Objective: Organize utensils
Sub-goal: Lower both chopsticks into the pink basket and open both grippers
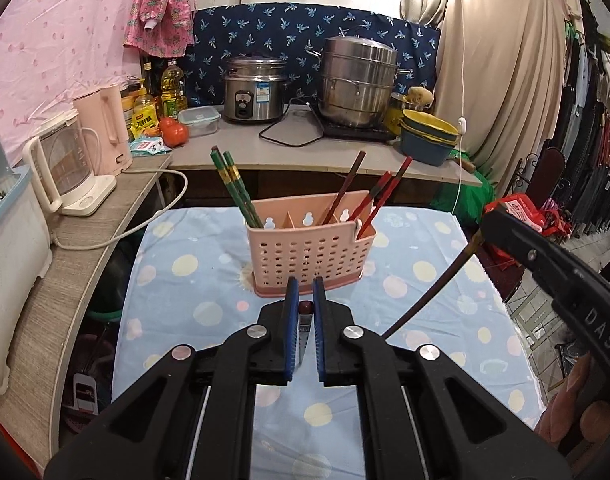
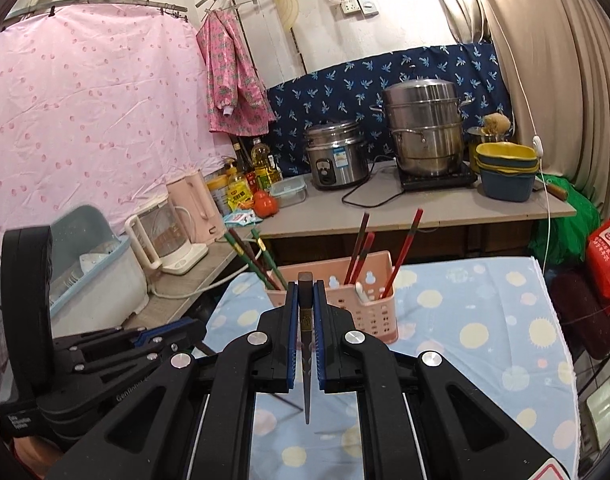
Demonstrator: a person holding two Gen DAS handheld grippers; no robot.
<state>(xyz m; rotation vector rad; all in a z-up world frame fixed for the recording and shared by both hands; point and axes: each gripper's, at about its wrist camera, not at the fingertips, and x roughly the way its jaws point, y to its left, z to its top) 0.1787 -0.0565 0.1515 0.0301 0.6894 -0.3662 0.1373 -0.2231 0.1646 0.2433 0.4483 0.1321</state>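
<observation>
A pink perforated utensil holder (image 1: 311, 250) stands on the dotted blue tablecloth (image 1: 185, 292); it also shows in the right wrist view (image 2: 369, 304). Green chopsticks (image 1: 231, 186) lean in its left compartment, red and dark ones (image 1: 379, 192) in its right side. My left gripper (image 1: 305, 292) is shut on a reddish-brown chopstick (image 1: 305, 307), just in front of the holder. My right gripper (image 2: 305, 292) is shut on a dark chopstick (image 2: 305, 344), held above the cloth near the holder; that chopstick shows in the left wrist view (image 1: 429, 288).
Behind the table a counter (image 1: 241, 148) carries a rice cooker (image 1: 255, 88), a steel steamer pot (image 1: 357, 82), stacked bowls (image 1: 427, 136), bottles and tomatoes. Two kettles (image 1: 71, 168) stand on the left shelf. A red bag (image 2: 607, 256) lies right.
</observation>
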